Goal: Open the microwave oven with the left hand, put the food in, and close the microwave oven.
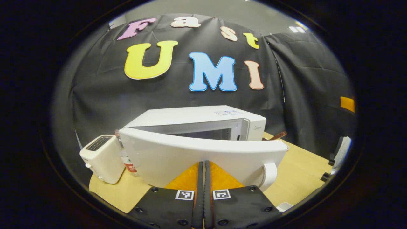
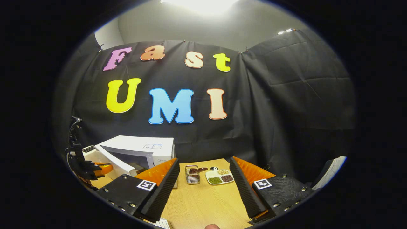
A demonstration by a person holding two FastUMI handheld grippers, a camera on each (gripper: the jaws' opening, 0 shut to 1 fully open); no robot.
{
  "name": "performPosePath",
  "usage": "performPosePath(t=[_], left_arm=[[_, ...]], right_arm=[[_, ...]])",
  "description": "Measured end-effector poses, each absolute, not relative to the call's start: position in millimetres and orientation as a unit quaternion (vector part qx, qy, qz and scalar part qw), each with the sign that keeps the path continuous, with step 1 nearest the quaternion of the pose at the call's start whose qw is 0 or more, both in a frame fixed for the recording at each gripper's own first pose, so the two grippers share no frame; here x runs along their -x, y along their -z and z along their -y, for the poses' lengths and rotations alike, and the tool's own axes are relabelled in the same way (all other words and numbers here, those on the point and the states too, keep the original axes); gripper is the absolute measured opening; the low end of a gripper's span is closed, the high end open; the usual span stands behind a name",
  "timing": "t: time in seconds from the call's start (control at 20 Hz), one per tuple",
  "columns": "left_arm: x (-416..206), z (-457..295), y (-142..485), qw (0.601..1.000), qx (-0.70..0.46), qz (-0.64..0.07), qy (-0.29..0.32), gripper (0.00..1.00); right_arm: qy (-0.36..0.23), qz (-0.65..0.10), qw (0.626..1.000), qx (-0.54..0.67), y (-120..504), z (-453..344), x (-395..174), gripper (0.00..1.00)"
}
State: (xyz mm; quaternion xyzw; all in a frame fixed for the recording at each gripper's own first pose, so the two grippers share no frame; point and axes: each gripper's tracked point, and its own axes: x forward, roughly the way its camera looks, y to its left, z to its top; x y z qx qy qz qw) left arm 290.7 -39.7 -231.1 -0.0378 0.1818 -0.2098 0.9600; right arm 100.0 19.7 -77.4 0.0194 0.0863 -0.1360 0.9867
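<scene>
A white microwave (image 1: 203,122) stands on a wooden table (image 1: 295,175) with its door (image 1: 203,156) swung partly open.

In the left gripper view, the open door hides most of the oven's inside, and a bottle (image 1: 128,162) behind it, beside a white toaster (image 1: 101,159), is largely covered. The left gripper (image 1: 204,165) has its fingers pressed together with their tips at the door's face (whether they touch it is hard to tell). In the right gripper view, the right gripper (image 2: 203,178) is spread wide over bare tabletop, holding nothing. Beyond it lie a divided food plate (image 2: 219,176) and a small metal rack (image 2: 192,175), near the microwave's right side; the rack's contents are too small to make out.
</scene>
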Motion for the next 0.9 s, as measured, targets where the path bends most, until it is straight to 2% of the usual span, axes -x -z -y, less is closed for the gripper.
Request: performPosePath(t=[0.9], left_arm=[[-367,71,248,0.961,0.031,-0.176,0.21,0.07]], right_arm=[[0.169,-0.106,0.98,-0.005,89,-10,-99,0.95]])
